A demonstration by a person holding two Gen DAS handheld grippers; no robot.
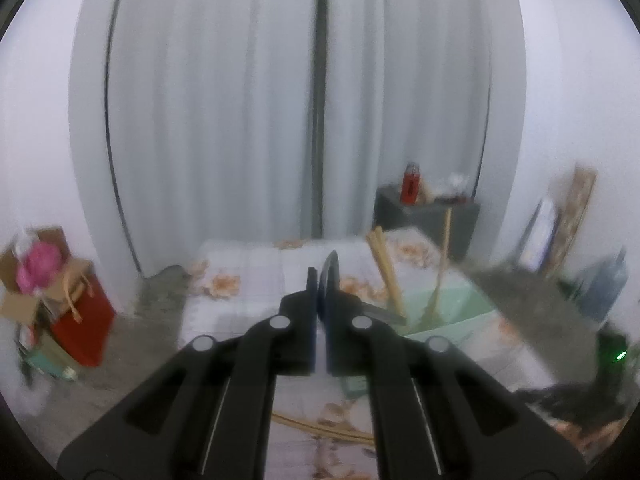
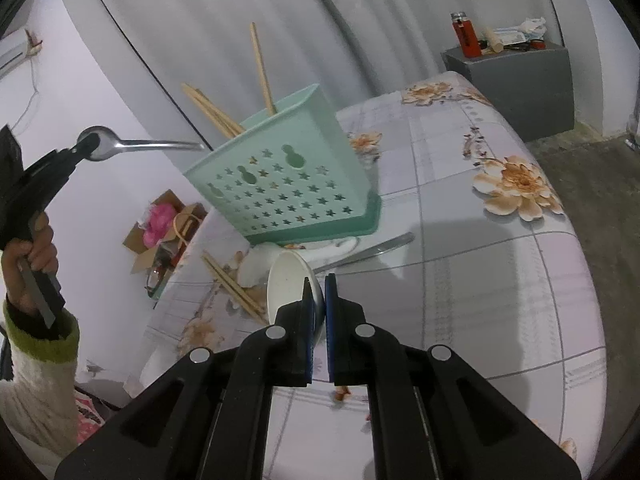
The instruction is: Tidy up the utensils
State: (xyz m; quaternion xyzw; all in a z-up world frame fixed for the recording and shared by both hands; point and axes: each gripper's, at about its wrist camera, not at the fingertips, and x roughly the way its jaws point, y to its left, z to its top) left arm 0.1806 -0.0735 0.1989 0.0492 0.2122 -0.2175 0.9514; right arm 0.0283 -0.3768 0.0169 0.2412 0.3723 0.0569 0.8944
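Black linkage arms fill the foreground of both wrist views. Right gripper (image 2: 319, 292): its jaws are closed on the rim of a white bowl (image 2: 288, 284), which is tilted on its side, its opening facing left of the fingers. Just beyond the fingertips a metal utensil (image 2: 372, 250) lies flat on the floral tablecloth (image 2: 500, 280), and to the left of the fingers loose wooden chopsticks (image 2: 230, 284) lie on the cloth. Farther ahead stands the mint-green utensil holder (image 2: 288, 184), perforated with stars, with more chopsticks (image 2: 262, 68) standing in it. Left gripper (image 1: 321, 280): its jaws are clamped on the bowl end of a metal spoon (image 2: 120, 145); in the right wrist view the spoon's handle points level toward the holder's rim, its tip just beside the rim, contact not determinable. In the left wrist view the spoon shows only edge-on between the fingertips, with the holder down and to the right of them. A hand (image 2: 34, 256) in a knitted sleeve grips the left tool.
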